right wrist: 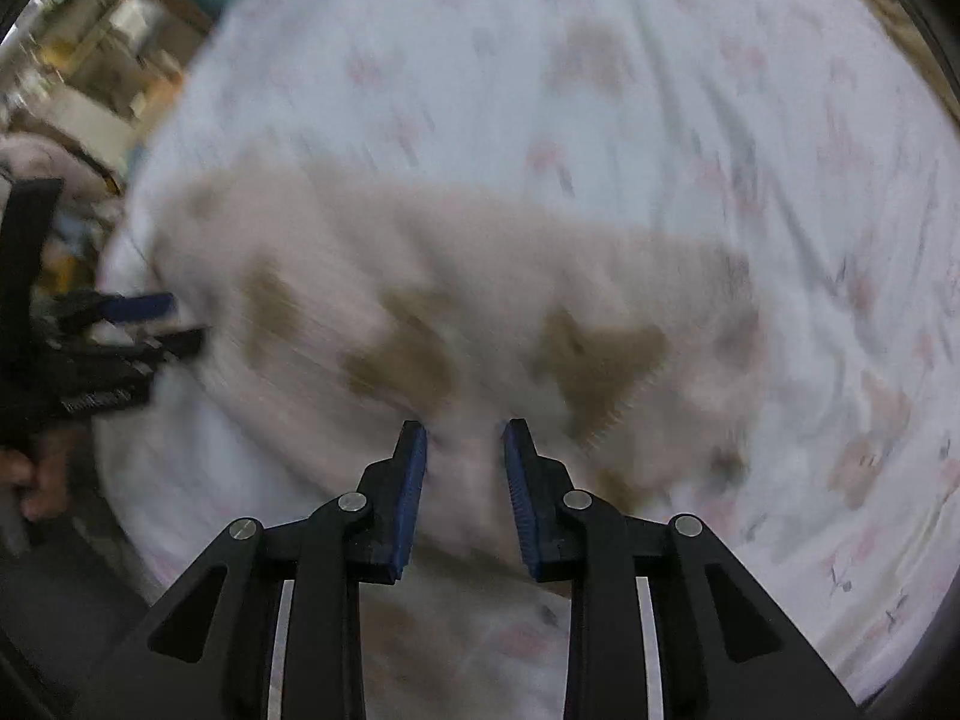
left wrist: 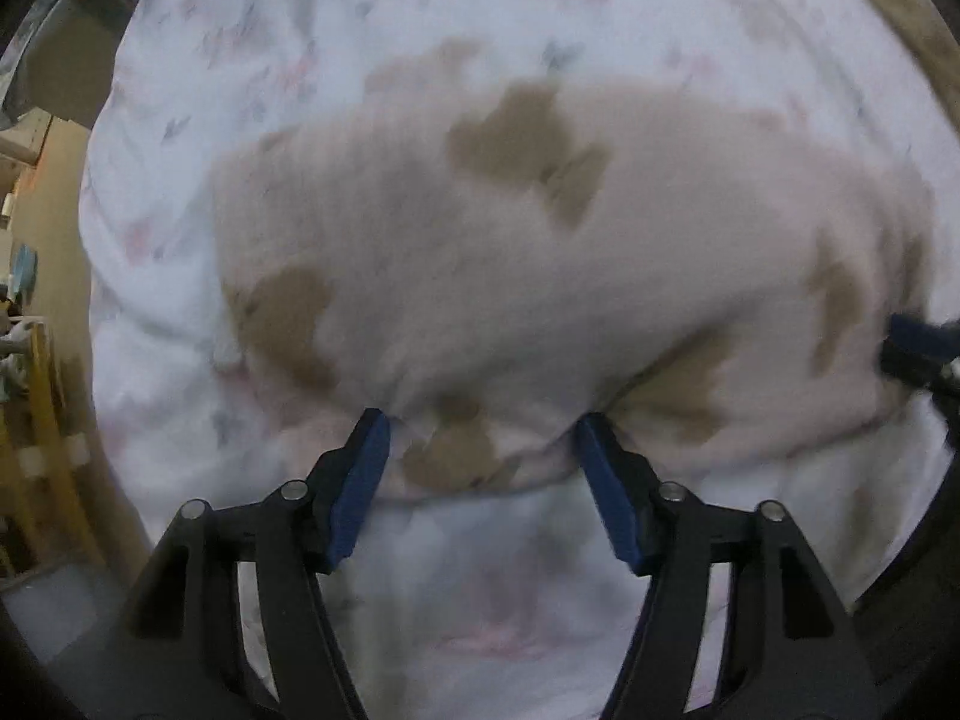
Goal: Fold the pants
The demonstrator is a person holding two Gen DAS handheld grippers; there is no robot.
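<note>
- Your left gripper [left wrist: 480,420] points down at the near hem of the pale pink fleece pants with tan patches [left wrist: 540,276]; jaws spread wide, fabric bulging between them, nothing pinched.
- Your right gripper [right wrist: 465,429] hovers further along that hem, jaws partly apart, no grip visible: likely spaced to lift one edge evenly.
- The pants lie bunched crosswise on the white floral bedsheet [left wrist: 300,60], looking plush and floppy.

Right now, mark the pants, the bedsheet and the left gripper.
pants [left wrist: 540,276], left wrist view, middle of the pale fabric.
bedsheet [right wrist: 690,120], right wrist view, bare floral part beyond the pants.
left gripper [left wrist: 480,420], left wrist view, midway between its fingertips.
</note>
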